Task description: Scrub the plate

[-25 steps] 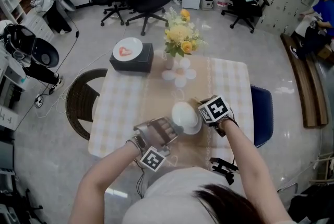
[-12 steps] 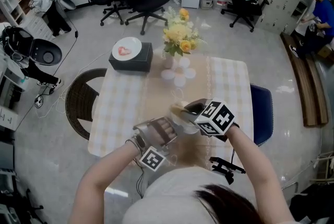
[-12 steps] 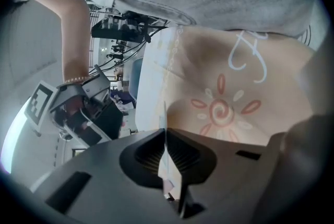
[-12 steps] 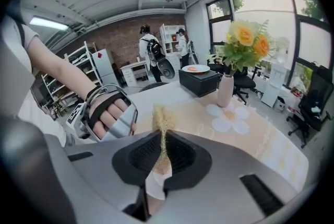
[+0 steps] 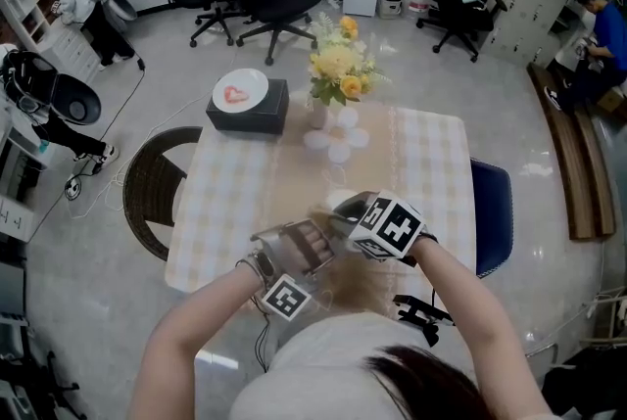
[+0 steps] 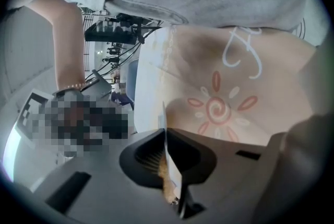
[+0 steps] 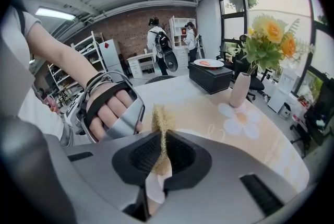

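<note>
In the head view my left gripper (image 5: 315,240) holds the white plate (image 5: 343,202) over the near middle of the checked table (image 5: 230,203). Only the plate's far rim shows there. In the left gripper view the plate (image 6: 166,150) is a thin white edge clamped between the jaws of the left gripper (image 6: 167,159). My right gripper (image 5: 357,212) lies across the plate from the right. It is shut on a tan scrub pad (image 7: 160,131), which sticks up between the jaws of the right gripper (image 7: 159,154). The pad's contact with the plate is hidden.
A vase of yellow flowers (image 5: 338,68) and flower-shaped mats (image 5: 336,140) sit at the table's far middle. A black box (image 5: 247,111) carrying another white plate stands far left. A wicker chair (image 5: 157,188) is on the left, a blue chair (image 5: 490,212) on the right.
My right gripper has swung left and nearer over the plate, covering most of it. The left gripper has held still with the plate.
</note>
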Action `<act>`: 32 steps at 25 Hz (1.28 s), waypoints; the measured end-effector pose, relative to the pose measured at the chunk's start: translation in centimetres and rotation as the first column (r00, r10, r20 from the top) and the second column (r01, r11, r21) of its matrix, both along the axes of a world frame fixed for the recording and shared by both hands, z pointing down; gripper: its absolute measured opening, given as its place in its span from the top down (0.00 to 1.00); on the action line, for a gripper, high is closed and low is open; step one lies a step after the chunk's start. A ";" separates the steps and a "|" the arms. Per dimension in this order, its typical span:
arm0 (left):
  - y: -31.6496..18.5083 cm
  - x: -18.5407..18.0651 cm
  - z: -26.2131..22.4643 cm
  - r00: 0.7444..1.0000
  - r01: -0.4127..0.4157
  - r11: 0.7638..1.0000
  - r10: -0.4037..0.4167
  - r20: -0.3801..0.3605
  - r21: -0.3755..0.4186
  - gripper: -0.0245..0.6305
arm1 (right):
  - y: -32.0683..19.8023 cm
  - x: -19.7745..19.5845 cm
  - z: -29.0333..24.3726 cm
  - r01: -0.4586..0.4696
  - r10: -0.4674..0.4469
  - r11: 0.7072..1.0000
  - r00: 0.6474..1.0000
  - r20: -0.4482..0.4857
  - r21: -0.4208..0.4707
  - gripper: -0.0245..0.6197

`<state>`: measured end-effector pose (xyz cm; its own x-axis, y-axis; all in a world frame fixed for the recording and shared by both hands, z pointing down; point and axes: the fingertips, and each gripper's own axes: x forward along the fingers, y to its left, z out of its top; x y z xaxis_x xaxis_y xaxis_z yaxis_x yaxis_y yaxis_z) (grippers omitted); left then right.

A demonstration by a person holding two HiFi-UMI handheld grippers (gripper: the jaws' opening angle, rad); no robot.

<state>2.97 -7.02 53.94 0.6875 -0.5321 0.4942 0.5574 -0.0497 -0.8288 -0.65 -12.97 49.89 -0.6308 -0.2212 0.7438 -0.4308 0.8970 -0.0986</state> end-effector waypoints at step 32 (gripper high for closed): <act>0.4 0.1 0.3 1.000 -0.021 1.000 0.021 0.008 -0.005 0.94 | -9.1 3.7 3.4 -0.339 0.339 0.940 0.941 0.021 0.024 0.91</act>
<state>3.10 -6.62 54.21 0.6942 -0.5156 0.5023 0.5652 -0.0418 -0.8239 3.08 -22.07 53.31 -0.5270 -0.4441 0.7246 -0.7083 0.7007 -0.0858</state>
